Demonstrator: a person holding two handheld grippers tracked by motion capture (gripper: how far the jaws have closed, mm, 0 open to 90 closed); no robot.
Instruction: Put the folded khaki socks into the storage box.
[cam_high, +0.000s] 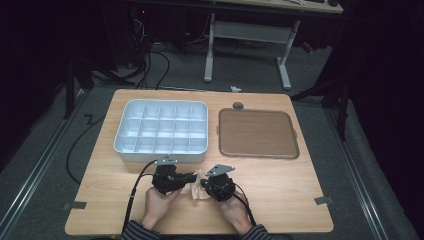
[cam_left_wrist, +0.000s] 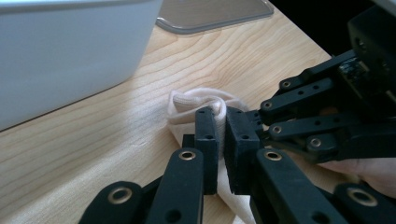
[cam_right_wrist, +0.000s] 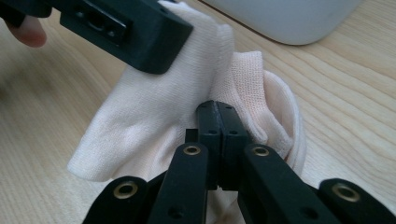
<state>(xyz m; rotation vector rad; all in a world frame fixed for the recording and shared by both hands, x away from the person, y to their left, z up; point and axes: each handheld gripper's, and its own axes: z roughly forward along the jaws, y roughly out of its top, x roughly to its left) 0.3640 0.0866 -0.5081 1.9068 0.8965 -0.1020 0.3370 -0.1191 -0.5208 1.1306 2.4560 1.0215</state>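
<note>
Two grippers meet at the near edge of the wooden table (cam_high: 280, 200), both pinching one pale pink sock (cam_right_wrist: 154, 121). Left gripper (cam_left_wrist: 222, 122): jaws nearly together, a fold of fabric between the pads. Right gripper (cam_right_wrist: 217, 106): jaws closed tight on the knit. Sock lies bunched on the tabletop just in front of the white compartment tray (cam_high: 162, 152); brown flat tray (cam_high: 258, 134) sits right of that.

Seen on a wooden table (cam_high: 280, 200): a white compartment tray (cam_high: 162, 131) beside a brown flat tray (cam_high: 258, 133). Near the front edge, left gripper (cam_high: 192, 177) and right gripper (cam_high: 205, 184) close together, both touching a pale cloth (cam_high: 199, 187).
</note>
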